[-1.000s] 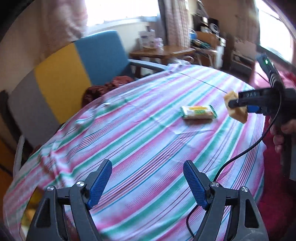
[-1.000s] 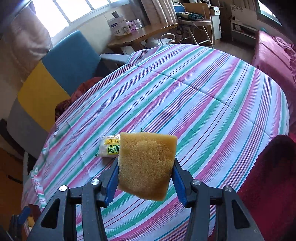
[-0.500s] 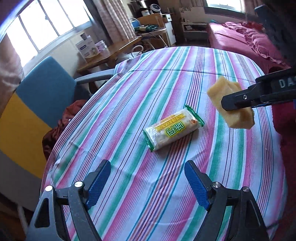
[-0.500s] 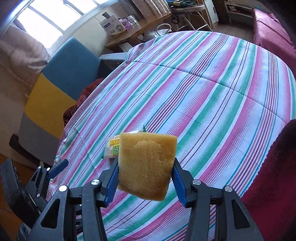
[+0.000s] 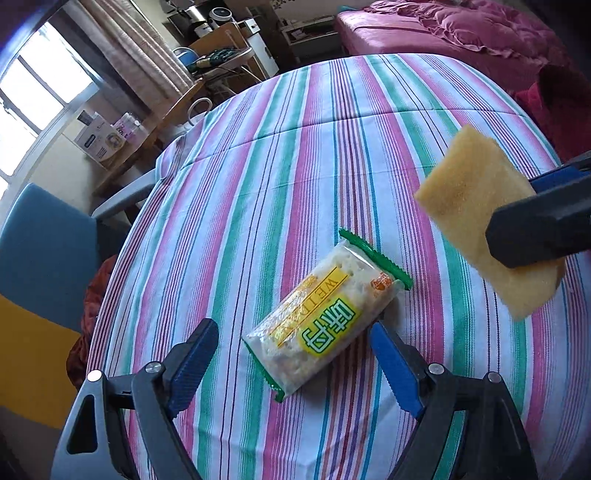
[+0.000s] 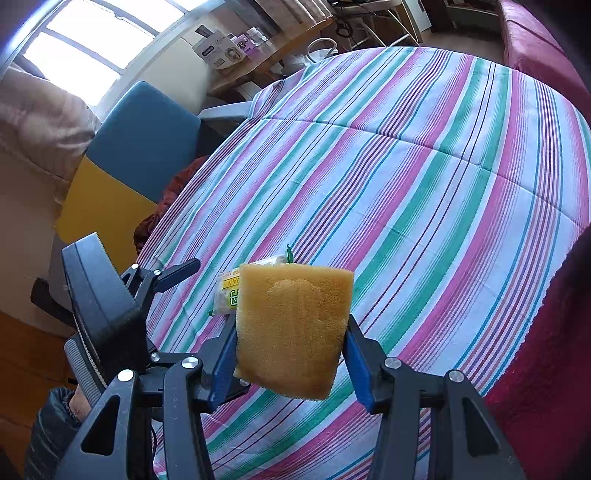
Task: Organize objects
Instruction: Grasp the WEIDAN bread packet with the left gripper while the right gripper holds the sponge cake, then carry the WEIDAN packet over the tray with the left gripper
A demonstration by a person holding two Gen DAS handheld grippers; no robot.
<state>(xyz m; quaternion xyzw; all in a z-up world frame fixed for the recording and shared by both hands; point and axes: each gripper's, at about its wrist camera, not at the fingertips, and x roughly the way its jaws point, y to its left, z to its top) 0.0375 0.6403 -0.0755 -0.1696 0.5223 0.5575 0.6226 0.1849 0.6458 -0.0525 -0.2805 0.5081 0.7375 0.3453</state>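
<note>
Lying between spread, just-widened left hand-held gripper pads: snack packet, untouched; right hand-held gripper clamping sponge.

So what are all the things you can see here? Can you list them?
snack packet: one, clear with yellow and green label, lying on the cloth between the left fingers
sponge: one, yellow, held up off the table
tablecloth: one, pink, green and white stripes, covering the table
chair: one, blue and yellow, beside the table
bed: one, magenta cover, behind the table
left gripper: one, black with blue fingers, open around the packet, just been opening
right gripper: one, black with blue fingers, shut on the sponge
</note>
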